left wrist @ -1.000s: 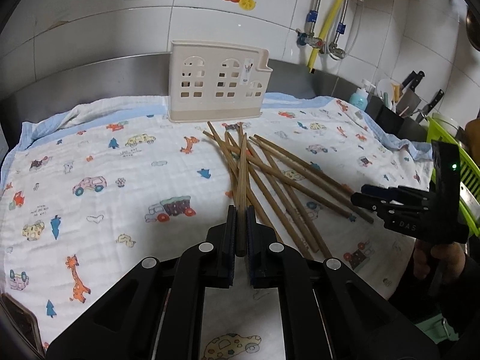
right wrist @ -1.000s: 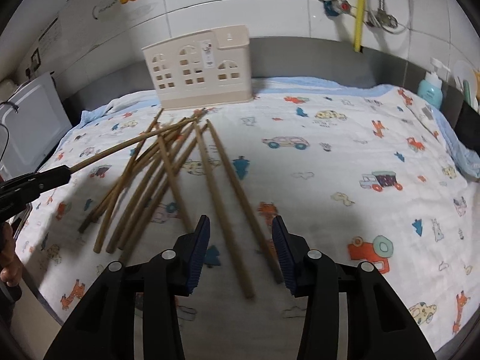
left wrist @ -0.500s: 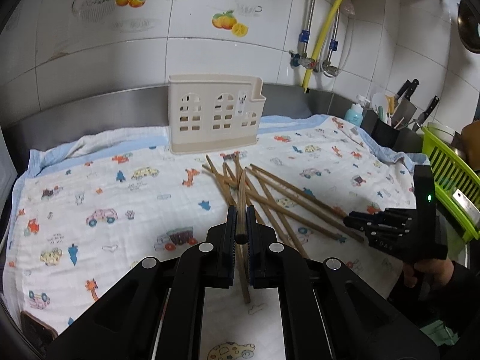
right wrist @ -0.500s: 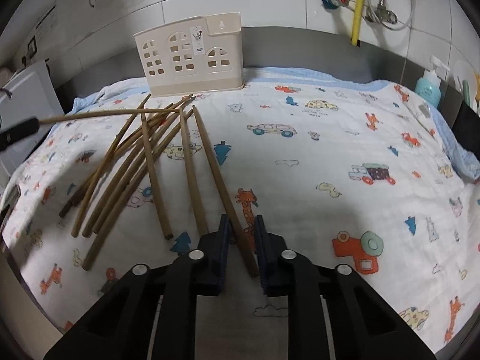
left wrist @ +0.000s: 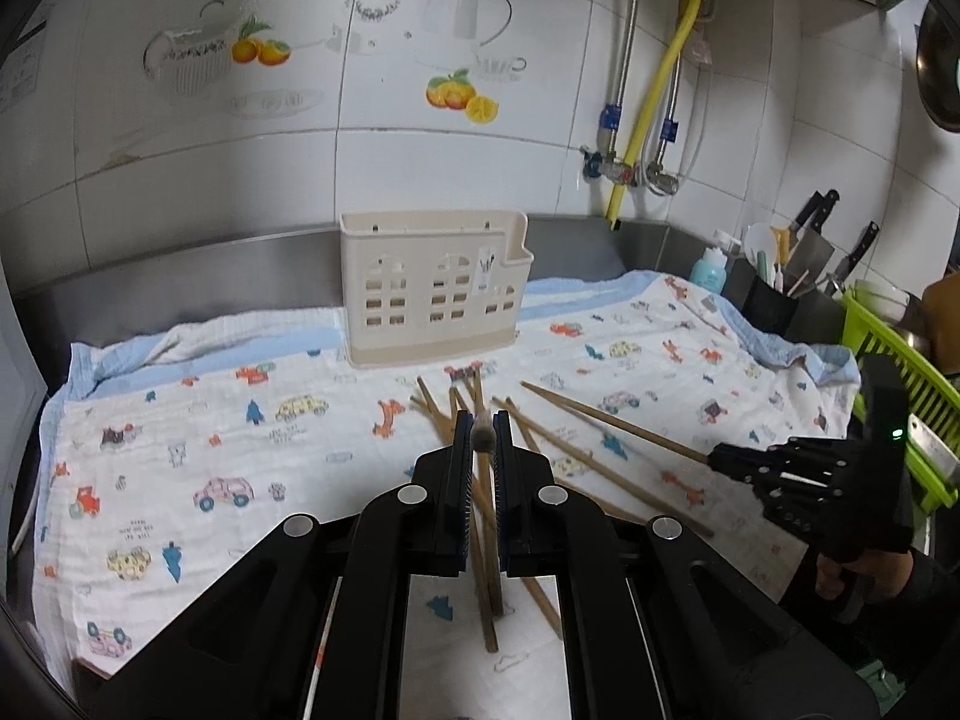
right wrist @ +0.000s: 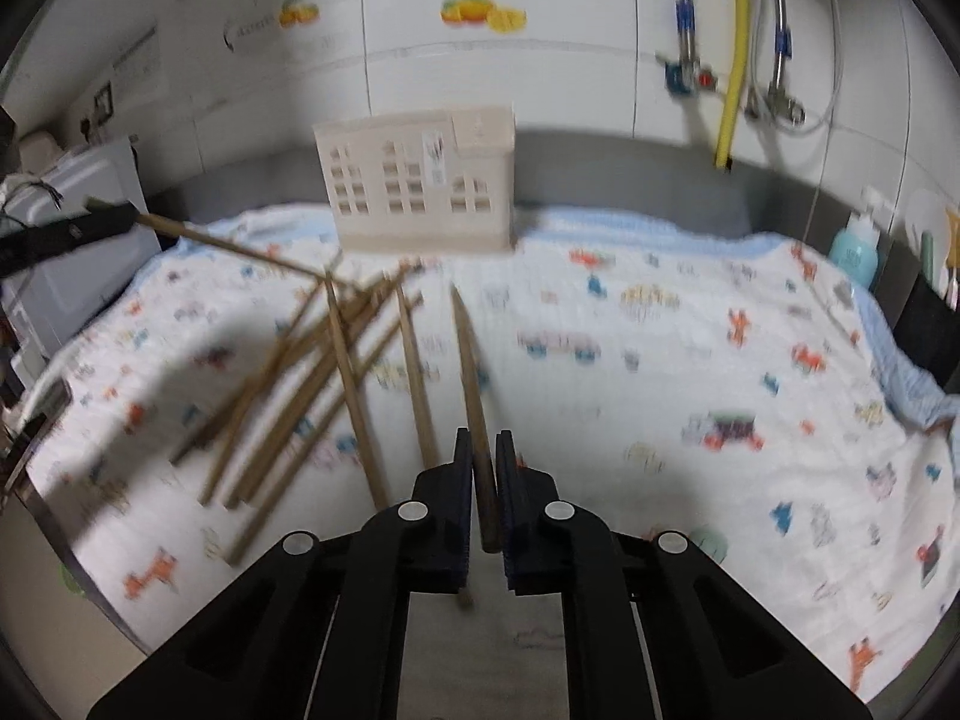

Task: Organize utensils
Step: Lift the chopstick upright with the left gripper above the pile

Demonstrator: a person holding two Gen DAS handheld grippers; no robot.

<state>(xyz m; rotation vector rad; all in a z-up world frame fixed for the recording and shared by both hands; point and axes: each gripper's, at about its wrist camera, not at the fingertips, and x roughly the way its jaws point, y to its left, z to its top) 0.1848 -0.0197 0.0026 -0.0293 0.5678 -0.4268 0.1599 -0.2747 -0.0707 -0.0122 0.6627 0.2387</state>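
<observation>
A beige plastic utensil holder (left wrist: 433, 294) stands at the back of the printed cloth; it also shows in the right wrist view (right wrist: 420, 180). Several wooden chopsticks (right wrist: 312, 384) lie loose on the cloth in front of it. My left gripper (left wrist: 482, 438) is shut on one chopstick (left wrist: 482, 433), lifted off the cloth and pointing away from the camera. My right gripper (right wrist: 483, 450) is shut on another chopstick (right wrist: 471, 378), raised with its tip toward the holder. The right gripper also shows in the left wrist view (left wrist: 714, 456), the left gripper in the right wrist view (right wrist: 120, 217).
A cartoon-printed cloth (left wrist: 180, 450) covers the counter. A knife block and utensil pot (left wrist: 780, 282), a blue bottle (left wrist: 708, 270) and a green dish rack (left wrist: 900, 396) stand at the right. Pipes and a yellow hose (left wrist: 654, 108) run down the tiled wall.
Both grippers have risen from the cloth. The right gripper closed on a chopstick and lifted it. The left gripper lifted its chopstick higher.
</observation>
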